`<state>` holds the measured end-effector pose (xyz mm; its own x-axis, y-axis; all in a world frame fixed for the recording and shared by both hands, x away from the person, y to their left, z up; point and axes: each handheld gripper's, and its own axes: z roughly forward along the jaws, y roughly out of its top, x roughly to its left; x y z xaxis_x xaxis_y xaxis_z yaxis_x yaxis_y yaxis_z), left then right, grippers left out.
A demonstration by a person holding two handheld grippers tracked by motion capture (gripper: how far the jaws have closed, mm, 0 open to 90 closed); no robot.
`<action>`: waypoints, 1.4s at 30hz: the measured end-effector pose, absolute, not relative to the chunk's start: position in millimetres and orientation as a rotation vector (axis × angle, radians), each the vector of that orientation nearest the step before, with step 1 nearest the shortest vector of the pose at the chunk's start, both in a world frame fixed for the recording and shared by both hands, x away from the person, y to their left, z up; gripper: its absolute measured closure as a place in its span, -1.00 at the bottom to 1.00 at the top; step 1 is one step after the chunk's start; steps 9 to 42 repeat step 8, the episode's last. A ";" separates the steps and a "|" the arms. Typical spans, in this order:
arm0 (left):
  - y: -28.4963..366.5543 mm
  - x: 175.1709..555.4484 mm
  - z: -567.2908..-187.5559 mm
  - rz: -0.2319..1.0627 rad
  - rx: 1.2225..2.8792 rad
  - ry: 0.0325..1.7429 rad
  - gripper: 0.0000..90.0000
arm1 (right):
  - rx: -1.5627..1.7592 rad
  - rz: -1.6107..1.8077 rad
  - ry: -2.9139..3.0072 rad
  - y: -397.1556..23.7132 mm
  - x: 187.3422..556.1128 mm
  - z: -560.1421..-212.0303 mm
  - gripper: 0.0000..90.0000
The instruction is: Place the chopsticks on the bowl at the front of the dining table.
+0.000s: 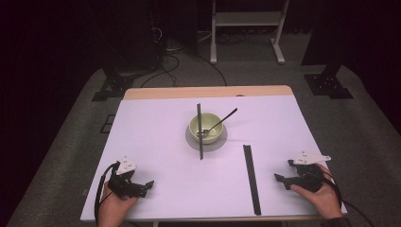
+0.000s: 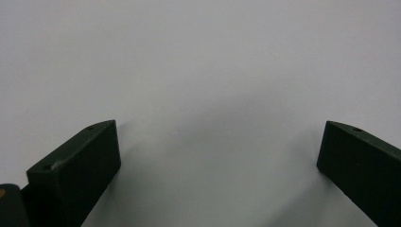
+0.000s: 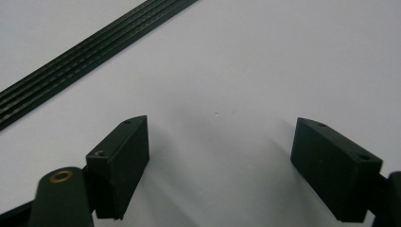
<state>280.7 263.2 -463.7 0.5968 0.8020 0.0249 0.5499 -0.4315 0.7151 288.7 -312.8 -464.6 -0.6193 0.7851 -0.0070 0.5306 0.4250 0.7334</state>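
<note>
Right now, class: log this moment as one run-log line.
left hand-held gripper: open, empty | right hand-held gripper: open, empty, beside black strip | green bowl: spoon inside, second strip across it

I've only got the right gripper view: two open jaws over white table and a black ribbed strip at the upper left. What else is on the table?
Observer: In the high view a pale green bowl sits mid-table on a grey plate.
Operator: Anything in the bowl?
Observer: A dark spoon leans in it, handle pointing up and to the right past the rim.
Operator: Is my strip the only one?
Observer: No. Your strip lies flat left of the right gripper; a thinner black bar lies across the bowl.
Operator: And the left gripper?
Observer: The left gripper is open over bare white table, nothing between its jaws.
</note>
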 end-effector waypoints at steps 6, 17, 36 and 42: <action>263.2 280.6 -463.6 0.482 2.148 1.064 -1.00 | 1.134 1.017 2.337 -312.9 289.0 -464.6 -0.59; 263.2 280.6 -463.6 0.481 2.148 1.064 -1.00 | 1.135 1.017 2.337 -313.0 289.0 -464.6 -0.59; 263.2 280.6 -463.6 0.481 2.148 1.064 -1.00 | 1.135 1.017 2.337 -313.0 289.0 -464.6 -0.59; 263.2 280.6 -463.6 0.481 2.148 1.064 -1.00 | 1.135 1.017 2.337 -313.0 289.0 -464.6 -0.59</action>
